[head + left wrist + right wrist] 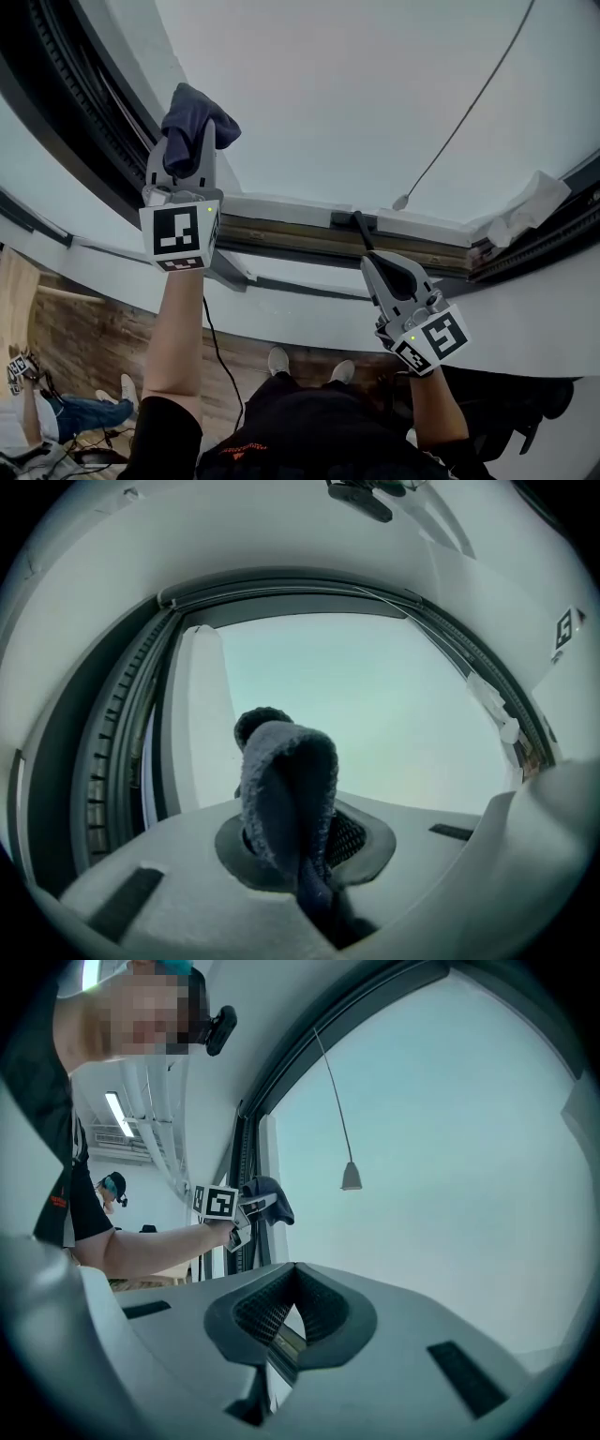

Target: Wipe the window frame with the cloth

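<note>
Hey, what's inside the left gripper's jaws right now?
A dark blue cloth is pinched in the left gripper, its folded end sticking out past the jaws. How far it runs down between them is covered.

Head cam above both arms, facing window pane (375, 94), mid-range, left gripper cam v. close along its jaws toward pane + left frame track (112, 761), right gripper cam along its jaws, angled sideways, shares cord pull (351, 1177) + left gripper (246, 1206) w/ head cam.
</note>
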The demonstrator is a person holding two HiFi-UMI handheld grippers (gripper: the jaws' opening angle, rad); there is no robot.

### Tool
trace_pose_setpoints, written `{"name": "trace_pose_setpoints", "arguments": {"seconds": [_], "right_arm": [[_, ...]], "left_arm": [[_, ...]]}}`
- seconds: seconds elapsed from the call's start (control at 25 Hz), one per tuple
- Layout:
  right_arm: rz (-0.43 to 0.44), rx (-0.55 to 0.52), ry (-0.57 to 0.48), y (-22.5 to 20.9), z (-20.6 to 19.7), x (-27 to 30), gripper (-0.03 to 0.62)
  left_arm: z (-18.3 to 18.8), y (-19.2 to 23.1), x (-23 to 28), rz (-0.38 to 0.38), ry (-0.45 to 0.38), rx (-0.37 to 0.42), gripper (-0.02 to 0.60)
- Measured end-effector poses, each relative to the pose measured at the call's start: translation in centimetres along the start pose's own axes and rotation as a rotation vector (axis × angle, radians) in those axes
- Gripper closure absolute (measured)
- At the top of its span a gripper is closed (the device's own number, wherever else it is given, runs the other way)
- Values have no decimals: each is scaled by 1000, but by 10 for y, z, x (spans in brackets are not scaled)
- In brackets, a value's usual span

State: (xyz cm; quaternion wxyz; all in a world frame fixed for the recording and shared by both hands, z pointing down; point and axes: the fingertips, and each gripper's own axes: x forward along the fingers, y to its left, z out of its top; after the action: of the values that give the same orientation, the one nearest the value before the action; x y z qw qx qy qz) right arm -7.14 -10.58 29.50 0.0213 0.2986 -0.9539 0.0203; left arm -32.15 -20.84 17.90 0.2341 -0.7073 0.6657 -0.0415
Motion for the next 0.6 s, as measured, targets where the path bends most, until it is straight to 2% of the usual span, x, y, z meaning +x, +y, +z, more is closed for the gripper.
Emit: {"name": "trace_pose_setpoints", "arguments": {"seconds": [0.6], "right_arm": [[-61,48,-25,-33,-5,-40,589]], "left_arm": [[19,-80,34,-127,-16,3,538]]}}
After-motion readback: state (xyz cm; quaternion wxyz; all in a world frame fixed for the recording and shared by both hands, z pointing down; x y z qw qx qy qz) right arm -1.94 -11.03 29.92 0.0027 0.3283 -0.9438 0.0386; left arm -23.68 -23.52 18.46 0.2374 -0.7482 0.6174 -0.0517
